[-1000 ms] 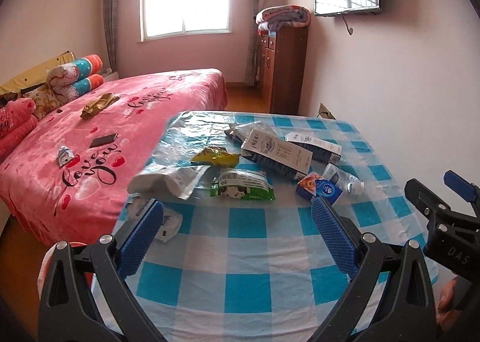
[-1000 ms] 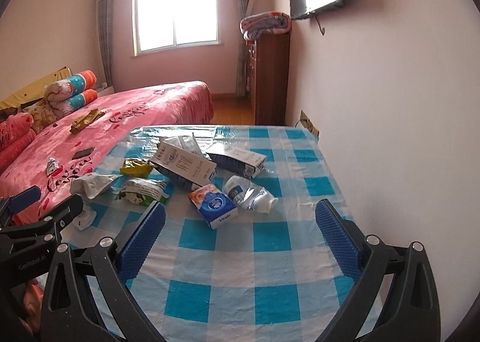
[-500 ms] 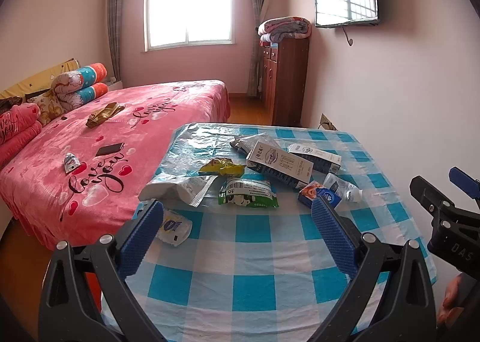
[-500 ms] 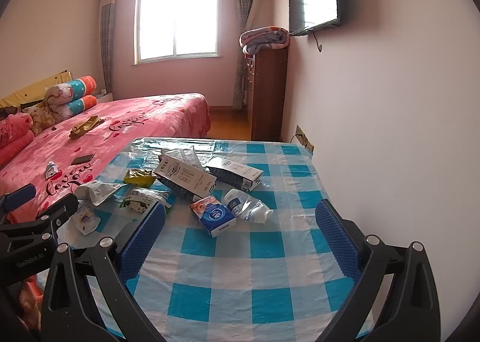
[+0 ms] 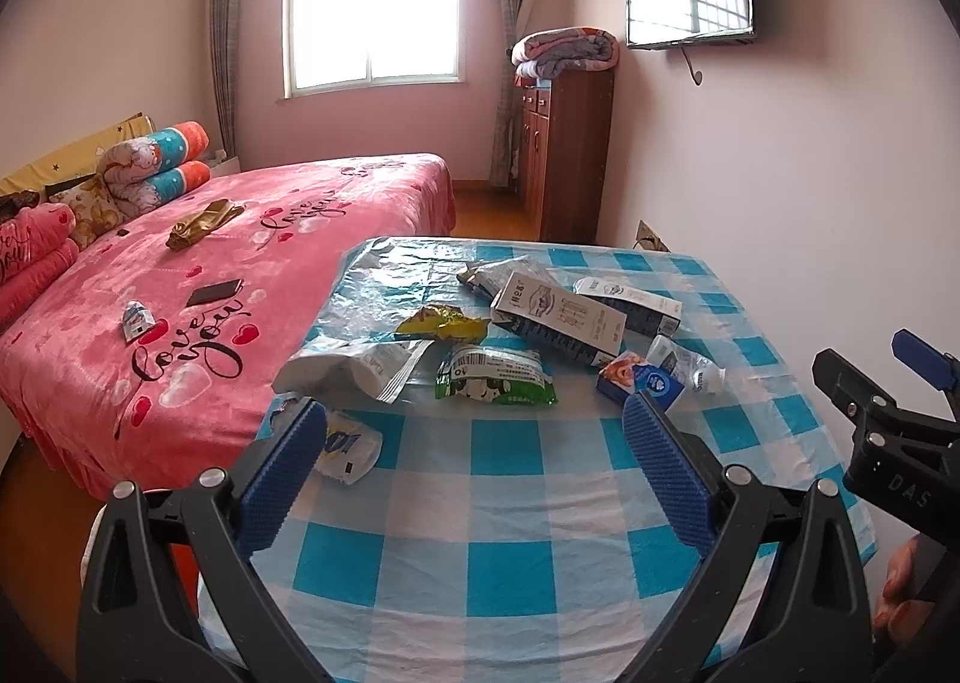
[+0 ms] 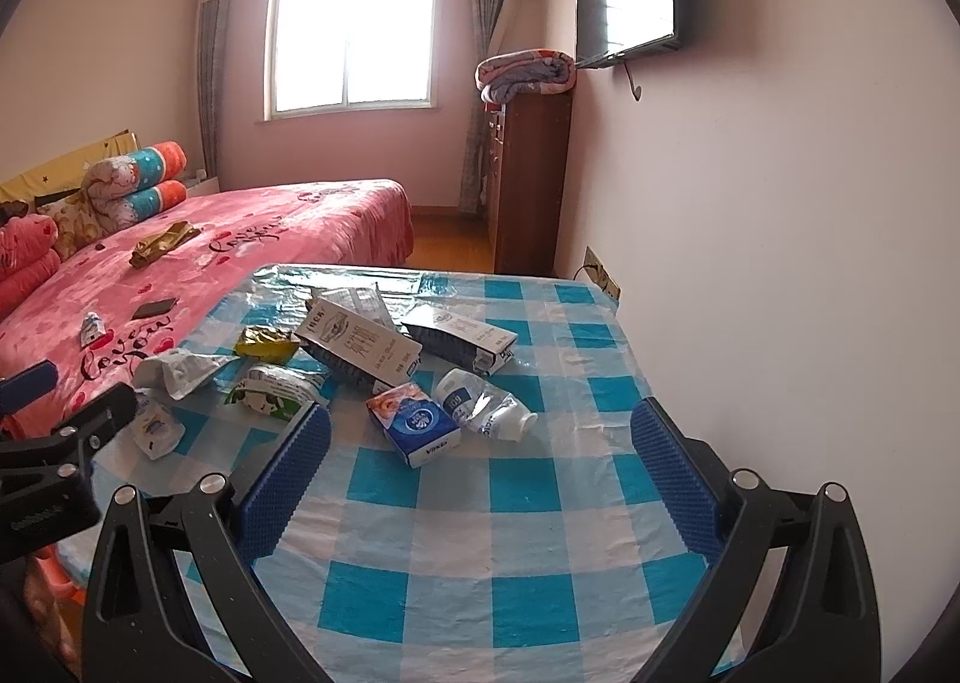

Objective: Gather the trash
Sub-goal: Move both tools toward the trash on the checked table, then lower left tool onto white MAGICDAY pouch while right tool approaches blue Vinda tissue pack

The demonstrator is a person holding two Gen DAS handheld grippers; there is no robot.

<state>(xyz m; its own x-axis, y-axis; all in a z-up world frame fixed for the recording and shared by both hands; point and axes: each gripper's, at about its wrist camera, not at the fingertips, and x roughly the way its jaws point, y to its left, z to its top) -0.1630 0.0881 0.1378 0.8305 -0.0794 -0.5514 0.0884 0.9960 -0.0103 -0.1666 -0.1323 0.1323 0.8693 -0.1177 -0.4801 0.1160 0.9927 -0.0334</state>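
Note:
Trash lies scattered on a table with a blue-and-white checked cloth (image 5: 510, 509): a green snack packet (image 5: 495, 383), a yellow wrapper (image 5: 441, 322), a white crumpled bag (image 5: 345, 362), two long cartons (image 5: 558, 317), a small blue tissue pack (image 6: 414, 422) and a crushed plastic bottle (image 6: 486, 404). A small white packet (image 5: 348, 446) sits by the table's left edge. My left gripper (image 5: 474, 443) is open above the near part of the table, holding nothing. My right gripper (image 6: 480, 446) is open too, empty, with the tissue pack and bottle just beyond it.
A pink bed (image 5: 198, 293) stands left of the table, with a phone (image 5: 214, 292) and a small wrapper (image 5: 135, 319) on it. A wall (image 6: 780, 233) runs along the table's right side. A wooden cabinet (image 5: 567, 155) stands further back. Something red (image 6: 54, 581) sits low at the table's left.
Both grippers have pulled back and risen, so the table and trash look smaller and further away. Both stay open.

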